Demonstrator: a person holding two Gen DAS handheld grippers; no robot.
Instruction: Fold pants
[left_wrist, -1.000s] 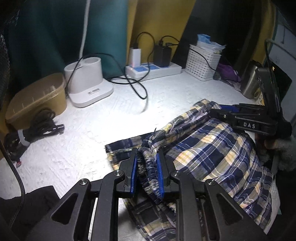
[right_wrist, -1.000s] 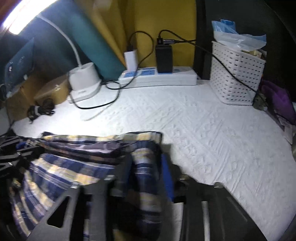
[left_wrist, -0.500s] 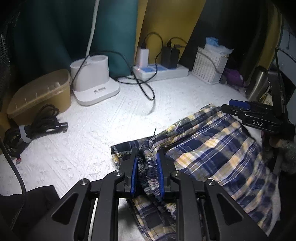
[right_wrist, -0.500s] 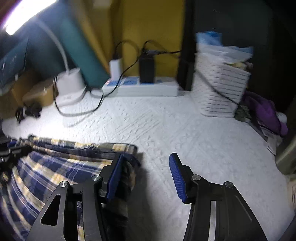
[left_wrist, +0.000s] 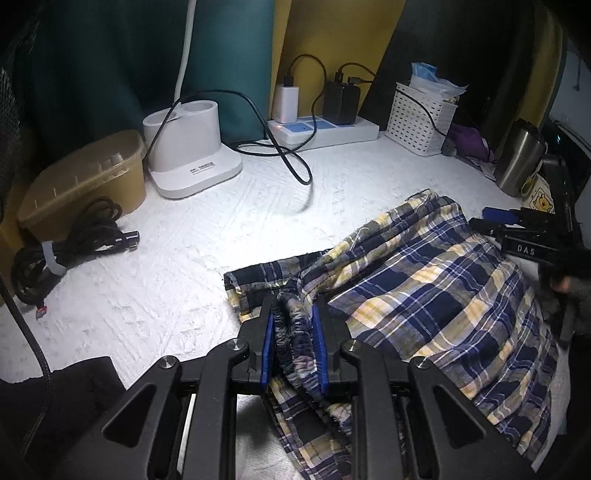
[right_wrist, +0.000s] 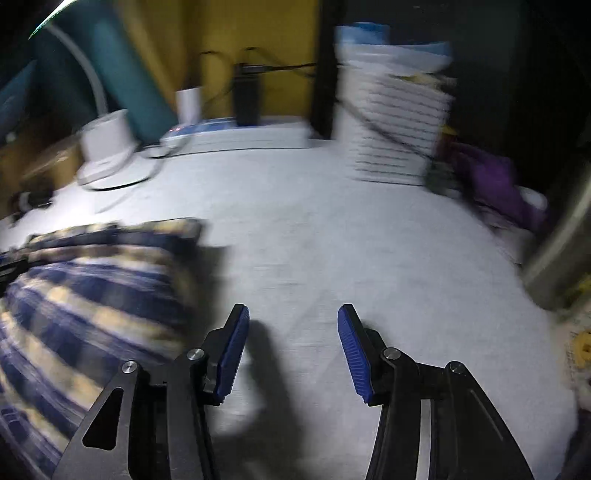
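Pants (left_wrist: 436, 295) in blue/yellow plaid, lying bunched on white textured table (left_wrist: 184, 266), toward near-right part, one leg end trailing off near edge. Left gripper (left_wrist: 293, 325) clenched on gathered waistband, blue pads pressed against fabric both sides. Right gripper (right_wrist: 291, 347) released, jaws wide apart w/ nothing between, over bare table just beside pants' right edge; not touching fabric. Right-wrist view heavily blurred, so details there hard to read. Seen from left wrist cam, right gripper at right side of pants, black body w/ "DAS" label, blue pad tip showing.

Along far edge: white power strip (left_wrist: 325, 129) w/ white charger (left_wrist: 286, 103) & black adapter (left_wrist: 341, 103) plugged in, cables looping onto table. White lamp base (left_wrist: 192, 162) left of strip, black cord draped across it. Tan lidded container (left_wrist: 85, 181) at far-left corner, coiled black cable (left_wrist: 66, 251) w/ strap just in front. White perforated basket (left_wrist: 421, 122) right of strip, purple cloth (left_wrist: 469, 140) beside it. Steel tumbler (left_wrist: 517, 162) by right edge, well apart from pants.
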